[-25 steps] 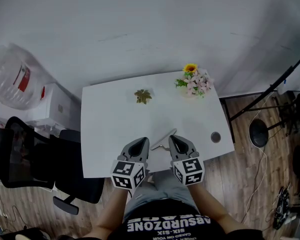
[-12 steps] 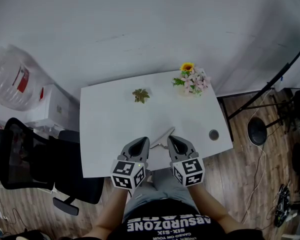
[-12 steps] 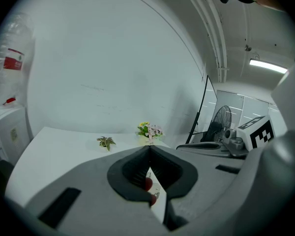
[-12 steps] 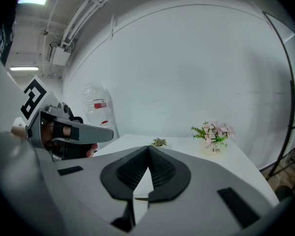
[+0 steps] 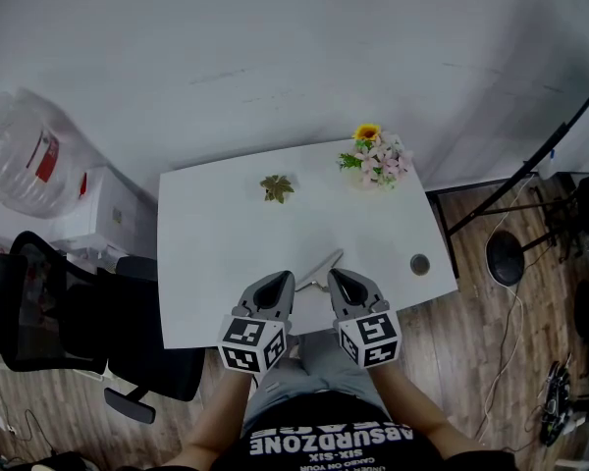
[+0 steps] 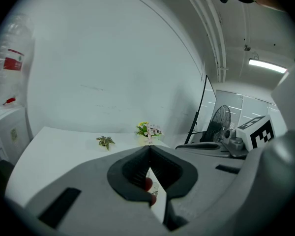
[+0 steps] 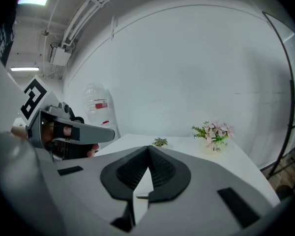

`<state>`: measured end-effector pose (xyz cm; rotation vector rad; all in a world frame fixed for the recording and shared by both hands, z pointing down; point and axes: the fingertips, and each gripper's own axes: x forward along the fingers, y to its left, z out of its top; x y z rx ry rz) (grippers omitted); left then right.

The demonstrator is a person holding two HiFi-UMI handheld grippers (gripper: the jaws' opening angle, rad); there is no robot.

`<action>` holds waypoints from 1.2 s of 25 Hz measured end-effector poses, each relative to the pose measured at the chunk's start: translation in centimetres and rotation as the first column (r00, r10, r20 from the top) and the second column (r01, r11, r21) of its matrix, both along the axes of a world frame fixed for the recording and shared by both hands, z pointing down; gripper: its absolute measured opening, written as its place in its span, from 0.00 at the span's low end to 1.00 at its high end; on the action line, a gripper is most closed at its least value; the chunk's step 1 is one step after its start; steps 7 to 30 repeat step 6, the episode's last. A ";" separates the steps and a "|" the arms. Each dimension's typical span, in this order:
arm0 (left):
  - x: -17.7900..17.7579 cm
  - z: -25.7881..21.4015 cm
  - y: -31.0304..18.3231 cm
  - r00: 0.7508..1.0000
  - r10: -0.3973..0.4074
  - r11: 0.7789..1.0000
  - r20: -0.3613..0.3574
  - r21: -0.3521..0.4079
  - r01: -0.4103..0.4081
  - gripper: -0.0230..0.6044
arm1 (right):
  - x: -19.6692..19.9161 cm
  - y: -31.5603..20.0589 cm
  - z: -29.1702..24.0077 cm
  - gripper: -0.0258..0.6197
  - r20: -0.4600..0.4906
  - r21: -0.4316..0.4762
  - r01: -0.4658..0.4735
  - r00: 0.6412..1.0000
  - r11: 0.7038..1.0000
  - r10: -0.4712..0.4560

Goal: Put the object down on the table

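A slim grey object (image 5: 321, 266) lies on the white table (image 5: 206, 263) near its front edge. It rests just ahead of and between my two grippers, and neither holds it. My left gripper (image 5: 284, 279) hovers at the front edge with its jaw tips pressed together; its own view shows the left gripper (image 6: 148, 149) shut, with small red parts and bare table visible through the gap behind the tips. My right gripper (image 5: 335, 275) is beside it, also shut and empty, as the right gripper (image 7: 148, 148) shows in its own view.
A small green plant (image 5: 277, 187) and a pot of flowers (image 5: 376, 160) stand at the table's far side. A dark round disc (image 5: 420, 263) lies near the right edge. An office chair (image 5: 39, 312) and a water bottle (image 5: 25, 155) are to the left.
The head camera has shifted slightly. Both grippers and the grey object stay where they were.
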<state>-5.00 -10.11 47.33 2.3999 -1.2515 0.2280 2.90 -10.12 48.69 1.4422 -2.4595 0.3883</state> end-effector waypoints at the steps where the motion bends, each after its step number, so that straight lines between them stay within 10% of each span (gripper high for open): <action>1: 0.0 0.0 0.0 1.000 0.001 1.000 0.000 -0.001 -0.001 0.04 | 0.0 0.0 0.0 0.04 0.000 -0.001 -0.001 1.000 1.000 0.001; 30: 0.3 0.1 0.4 1.000 0.004 1.000 0.002 -0.004 -0.004 0.04 | 0.2 0.4 0.0 0.04 0.004 -0.003 -0.003 1.000 1.000 0.003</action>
